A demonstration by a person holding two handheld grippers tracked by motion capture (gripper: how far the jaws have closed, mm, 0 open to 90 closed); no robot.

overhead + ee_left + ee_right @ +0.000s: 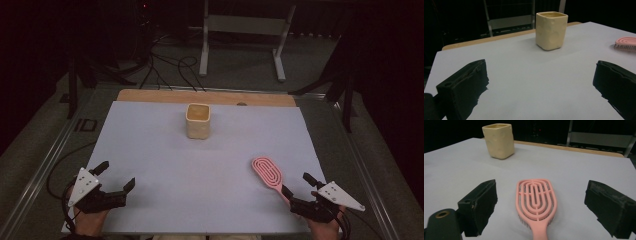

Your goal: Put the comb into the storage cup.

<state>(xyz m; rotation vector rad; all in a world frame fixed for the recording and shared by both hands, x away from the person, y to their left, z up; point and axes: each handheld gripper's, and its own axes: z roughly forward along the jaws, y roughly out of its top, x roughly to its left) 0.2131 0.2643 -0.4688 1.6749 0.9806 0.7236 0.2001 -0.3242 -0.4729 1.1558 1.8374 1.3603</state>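
A cream square cup [198, 120] stands upright at the far middle of the pale sheet [150, 150]. A pink hairbrush [268, 173] lies flat near the right front, handle toward me. My right gripper [298, 187] is open at the handle end, its jaws wide on either side of the hairbrush [536, 200], with the cup [499, 140] farther off. My left gripper [116, 176] rests open at the left front with nothing between its jaws. The left gripper view has the cup [551, 30] ahead and the brush head [625, 43] at the right edge.
A wooden table edge [150, 95] runs behind the sheet. Beyond it, cables [172, 67] lie on the dark floor and a white metal stand [245, 30] rises at the back. Metal rails [40, 170] flank the table.
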